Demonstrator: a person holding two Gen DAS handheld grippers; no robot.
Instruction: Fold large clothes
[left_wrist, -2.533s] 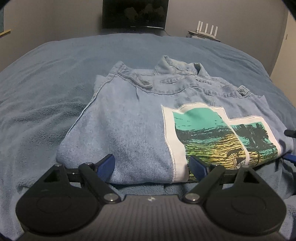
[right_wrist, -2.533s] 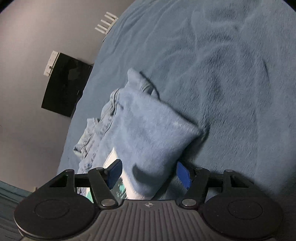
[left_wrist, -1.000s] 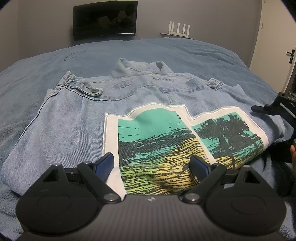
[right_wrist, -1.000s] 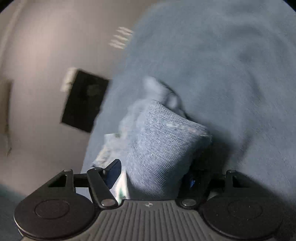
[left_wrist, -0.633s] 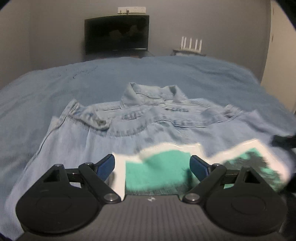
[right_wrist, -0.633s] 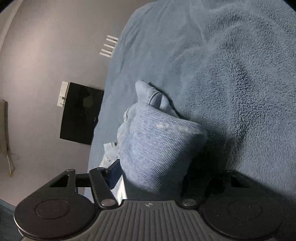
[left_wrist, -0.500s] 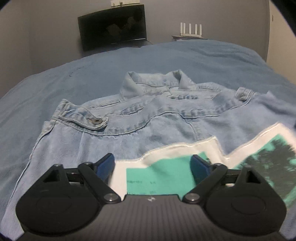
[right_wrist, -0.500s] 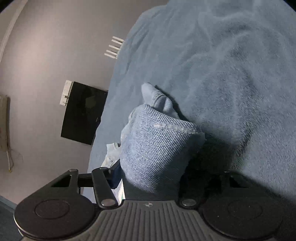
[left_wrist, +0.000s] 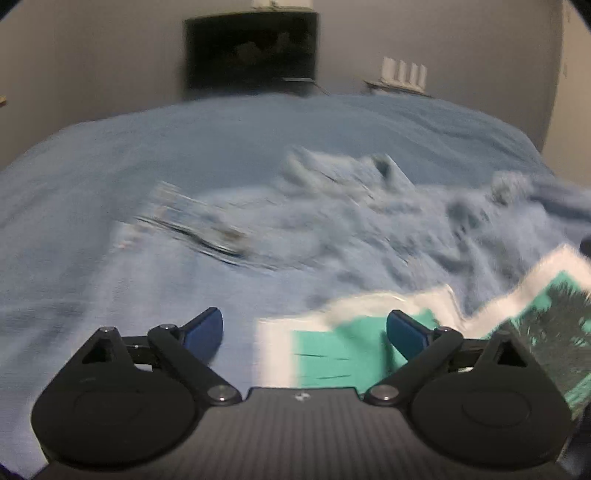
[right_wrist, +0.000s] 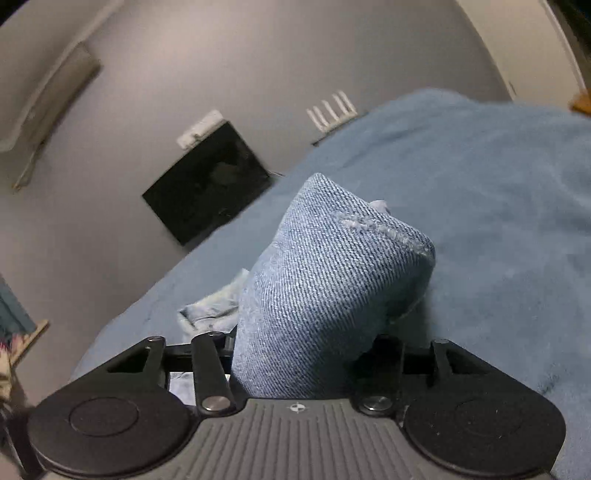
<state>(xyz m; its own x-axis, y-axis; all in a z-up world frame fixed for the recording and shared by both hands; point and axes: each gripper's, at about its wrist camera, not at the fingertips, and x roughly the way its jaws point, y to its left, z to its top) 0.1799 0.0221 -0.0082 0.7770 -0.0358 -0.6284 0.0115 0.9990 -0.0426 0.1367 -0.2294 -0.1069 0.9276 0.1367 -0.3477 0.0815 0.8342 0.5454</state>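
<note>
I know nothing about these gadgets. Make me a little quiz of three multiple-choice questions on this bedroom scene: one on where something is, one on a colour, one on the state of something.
1. Where does the denim jacket lie?
A. on the blue blanket
B. on a wooden chair
C. on the floor

2. What is the main colour of the printed patch on the jacket?
A. red
B. teal green
C. purple

3. How do the left gripper's jaws stand?
A. clamped on a sleeve
B. shut on nothing
C. wide open, nothing pinched

Answers: 1 A, the blue blanket spreads all around the jacket. 2 B, teal fills the white-bordered print. 3 C, both blue pads stand far apart above the cloth, while the right gripper, which has just been closing, has a denim fold between its fingers.
</note>
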